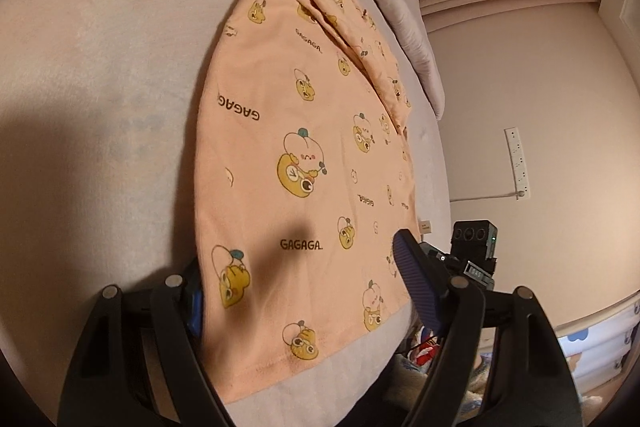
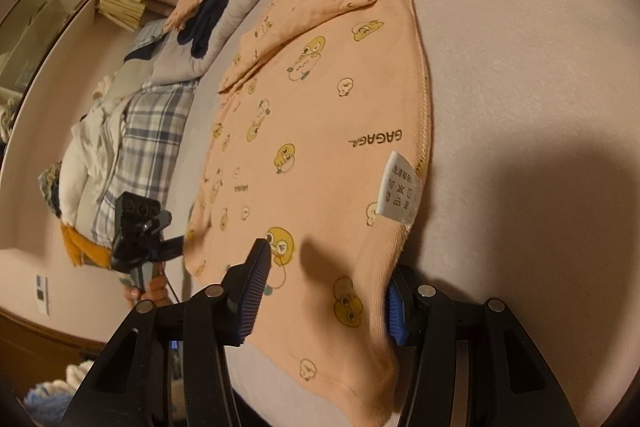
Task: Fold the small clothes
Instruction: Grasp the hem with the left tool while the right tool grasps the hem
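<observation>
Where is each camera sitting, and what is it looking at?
Left wrist: sits on the left gripper, looking along its open fingers over the peach shirt on the bed; the right gripper shows beyond.
Right wrist: sits on the right gripper, fingers open, over the same shirt's care label; the left gripper shows.
Both share the shirt.

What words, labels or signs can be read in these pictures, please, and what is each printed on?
"GAGAGA." is printed several times in dark letters across the peach shirt, some copies upside down or sideways.
"GAGAGA" also reads upside down near the shirt's stitched side seam in the right wrist view.
The white care tag bears washing symbols and small characters, too small to read.
The small label at the shirt's edge is too blurred to read.
</observation>
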`<state>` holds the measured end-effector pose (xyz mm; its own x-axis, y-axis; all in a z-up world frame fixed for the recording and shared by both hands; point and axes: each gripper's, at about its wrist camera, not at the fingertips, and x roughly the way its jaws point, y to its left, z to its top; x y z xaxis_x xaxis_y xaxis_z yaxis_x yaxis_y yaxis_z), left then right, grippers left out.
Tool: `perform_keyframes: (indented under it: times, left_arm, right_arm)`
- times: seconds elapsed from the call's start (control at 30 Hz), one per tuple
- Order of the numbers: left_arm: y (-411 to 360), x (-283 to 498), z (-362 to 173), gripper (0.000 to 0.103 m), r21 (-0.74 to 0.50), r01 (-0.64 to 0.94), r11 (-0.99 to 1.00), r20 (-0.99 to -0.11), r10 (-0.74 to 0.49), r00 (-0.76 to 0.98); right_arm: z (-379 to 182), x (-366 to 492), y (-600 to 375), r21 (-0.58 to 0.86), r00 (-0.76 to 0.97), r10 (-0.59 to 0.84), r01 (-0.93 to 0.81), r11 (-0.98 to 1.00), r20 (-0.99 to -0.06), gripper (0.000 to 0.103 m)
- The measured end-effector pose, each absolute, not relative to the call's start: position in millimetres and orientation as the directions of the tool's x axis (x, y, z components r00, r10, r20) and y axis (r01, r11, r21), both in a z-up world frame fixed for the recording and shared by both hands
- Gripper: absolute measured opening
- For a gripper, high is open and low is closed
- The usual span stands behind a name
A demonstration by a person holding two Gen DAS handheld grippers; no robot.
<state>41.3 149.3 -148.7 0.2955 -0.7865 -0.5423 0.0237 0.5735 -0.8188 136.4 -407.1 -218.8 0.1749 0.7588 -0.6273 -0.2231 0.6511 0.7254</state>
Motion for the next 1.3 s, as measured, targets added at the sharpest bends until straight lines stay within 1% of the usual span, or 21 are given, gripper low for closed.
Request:
perform_keyframes:
  times: [0.03, 0.07, 0.1, 0.17, 0.2, 0.23, 0.27, 0.33, 0.37, 0.43, 0.5, 0.6, 0.67, 0.73, 0.87, 1.07, 1.1, 1.23, 1.3]
  left_arm:
    - [149, 39, -148, 0.073, -0.81, 0.025, 0.586, -0.553, -0.777, 0.301]
    - [148, 37, -147, 0.069, -0.798, 0.023, 0.602, -0.567, -0.764, 0.308]
    - [146, 35, -148, 0.067, -0.789, 0.022, 0.614, -0.578, -0.754, 0.311]
    - [145, 30, -147, 0.053, -0.769, 0.022, 0.639, -0.602, -0.734, 0.314]
    - [144, 28, -148, 0.049, -0.76, 0.017, 0.65, -0.613, -0.726, 0.313]
    - [144, 26, -149, 0.039, -0.755, 0.01, 0.656, -0.621, -0.719, 0.312]
    - [144, 24, -151, 0.028, -0.751, -0.001, 0.66, -0.628, -0.713, 0.312]
    - [148, 20, -157, 0.015, -0.752, -0.037, 0.658, -0.633, -0.706, 0.318]
    - [151, 19, -161, 0.011, -0.763, -0.056, 0.643, -0.623, -0.712, 0.324]
    - [153, 18, -163, 0.006, -0.775, -0.077, 0.627, -0.613, -0.717, 0.332]
    - [157, 17, -164, 0.006, -0.785, -0.091, 0.613, -0.603, -0.722, 0.338]
    - [155, 17, -158, 0.004, -0.805, -0.074, 0.588, -0.573, -0.741, 0.35]
    - [153, 15, -151, 0.002, -0.828, -0.045, 0.559, -0.533, -0.761, 0.369]
    - [153, 13, -143, 0.002, -0.859, -0.006, 0.513, -0.474, -0.789, 0.392]
    - [150, 15, -131, 0.001, -0.894, 0.037, 0.447, -0.392, -0.818, 0.422]
    - [144, 14, -101, 0.001, -0.916, 0.162, 0.368, -0.254, -0.841, 0.478]
    - [141, 15, -94, 0.001, -0.912, 0.188, 0.364, -0.237, -0.843, 0.482]
    - [138, 10, -78, 0.001, -0.892, 0.245, 0.381, -0.225, -0.842, 0.491]
    - [138, 6, -71, 0.0, -0.888, 0.275, 0.368, -0.196, -0.845, 0.498]
  right_arm:
    - [-218, 135, -408, 0.72, 0.176, 0.755, -0.228, 0.655, -0.631, 0.051]
    - [-218, 134, -408, 0.711, 0.177, 0.748, -0.233, 0.664, -0.64, 0.045]
    - [-219, 132, -408, 0.701, 0.178, 0.739, -0.235, 0.673, -0.65, 0.043]
    - [-220, 127, -409, 0.698, 0.179, 0.734, -0.227, 0.679, -0.655, 0.033]
    - [-220, 125, -410, 0.695, 0.179, 0.73, -0.224, 0.683, -0.659, 0.03]
    - [-221, 123, -410, 0.687, 0.179, 0.722, -0.225, 0.691, -0.668, 0.023]
    - [-221, 120, -409, 0.68, 0.18, 0.716, -0.226, 0.697, -0.674, 0.019]
    - [-222, 115, -411, 0.68, 0.181, 0.718, -0.233, 0.695, -0.672, 0.018]
    - [-222, 115, -412, 0.682, 0.183, 0.721, -0.233, 0.693, -0.669, 0.018]
    - [-222, 113, -412, 0.684, 0.197, 0.725, -0.24, 0.689, -0.661, 0.018]
    - [-221, 112, -410, 0.683, 0.213, 0.728, -0.252, 0.685, -0.651, 0.018]
    - [-216, 109, -405, 0.671, 0.238, 0.726, -0.277, 0.688, -0.646, 0.012]
    - [-211, 109, -404, 0.684, 0.254, 0.746, -0.298, 0.665, -0.615, 0.006]
    - [-203, 109, -405, 0.705, 0.278, 0.774, -0.32, 0.632, -0.568, 0.006]
    - [-186, 110, -410, 0.737, 0.321, 0.818, -0.361, 0.572, -0.477, 0.005]
    - [-168, 112, -411, 0.743, 0.366, 0.841, -0.409, 0.53, -0.398, 0.005]
    - [-167, 110, -410, 0.742, 0.37, 0.844, -0.416, 0.525, -0.389, 0.005]
    - [-158, 103, -408, 0.726, 0.384, 0.849, -0.456, 0.515, -0.362, 0.005]
    - [-156, 103, -414, 0.727, 0.387, 0.855, -0.465, 0.504, -0.345, 0.005]
